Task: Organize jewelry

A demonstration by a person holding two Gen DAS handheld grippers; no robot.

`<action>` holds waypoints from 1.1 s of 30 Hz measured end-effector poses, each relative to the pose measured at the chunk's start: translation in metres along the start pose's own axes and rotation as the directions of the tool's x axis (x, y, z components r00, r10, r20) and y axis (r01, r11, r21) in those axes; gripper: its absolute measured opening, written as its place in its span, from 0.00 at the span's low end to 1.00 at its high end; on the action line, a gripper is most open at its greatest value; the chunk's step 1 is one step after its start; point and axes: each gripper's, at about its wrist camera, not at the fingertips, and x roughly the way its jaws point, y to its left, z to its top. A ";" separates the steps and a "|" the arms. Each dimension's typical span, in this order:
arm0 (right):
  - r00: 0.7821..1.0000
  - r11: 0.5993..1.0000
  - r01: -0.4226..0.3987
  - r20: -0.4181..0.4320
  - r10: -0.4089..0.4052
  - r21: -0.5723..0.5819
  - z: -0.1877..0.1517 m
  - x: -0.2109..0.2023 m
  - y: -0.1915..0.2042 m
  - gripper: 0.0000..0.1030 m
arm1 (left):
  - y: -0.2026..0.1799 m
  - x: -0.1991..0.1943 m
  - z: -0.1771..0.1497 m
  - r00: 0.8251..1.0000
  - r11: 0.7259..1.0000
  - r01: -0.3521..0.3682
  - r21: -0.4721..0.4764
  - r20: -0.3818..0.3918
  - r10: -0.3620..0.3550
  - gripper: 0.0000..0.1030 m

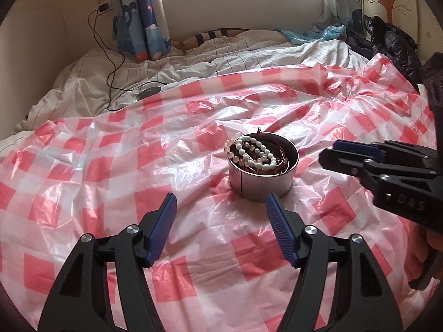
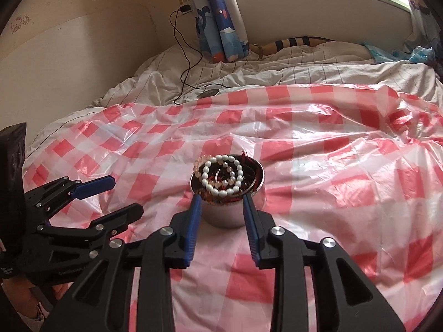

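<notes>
A round metal tin (image 1: 263, 182) stands on the red-and-white checked plastic sheet (image 1: 110, 166). It holds a white bead bracelet (image 1: 259, 156), a pale pink bead bracelet (image 1: 231, 149) hanging over its rim, and dark red jewelry. My left gripper (image 1: 221, 207) is open and empty, just in front of the tin. My right gripper (image 2: 221, 200) is open, its fingers on either side of the tin (image 2: 227, 215) near its front wall, not closed on it. The right gripper also shows in the left wrist view (image 1: 332, 152), to the right of the tin. The left gripper shows in the right wrist view (image 2: 124, 196).
The sheet (image 2: 332, 166) covers a bed with a white striped duvet (image 1: 193, 61). A black cable (image 1: 110, 55) runs from a wall socket to a round charger pad (image 1: 148, 92). A dark jacket (image 1: 387, 38) lies at the far right. Curtains (image 1: 141, 13) and a window are behind.
</notes>
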 end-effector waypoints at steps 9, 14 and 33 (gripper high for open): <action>0.992 0.992 0.127 0.004 -0.127 0.025 -0.040 -0.003 -0.005 0.58 | -0.014 0.004 -0.024 1.000 0.999 -0.023 -0.027 0.003 0.024 0.83; 0.990 0.989 0.142 -0.007 -0.142 0.031 -0.043 0.002 -0.008 0.61 | -0.013 0.003 -0.026 1.000 0.999 -0.020 -0.041 0.007 0.020 0.86; 0.988 0.988 0.156 -0.009 -0.156 0.006 -0.046 0.003 -0.003 0.66 | -0.014 0.002 -0.026 0.999 0.999 -0.029 -0.032 0.012 0.030 0.88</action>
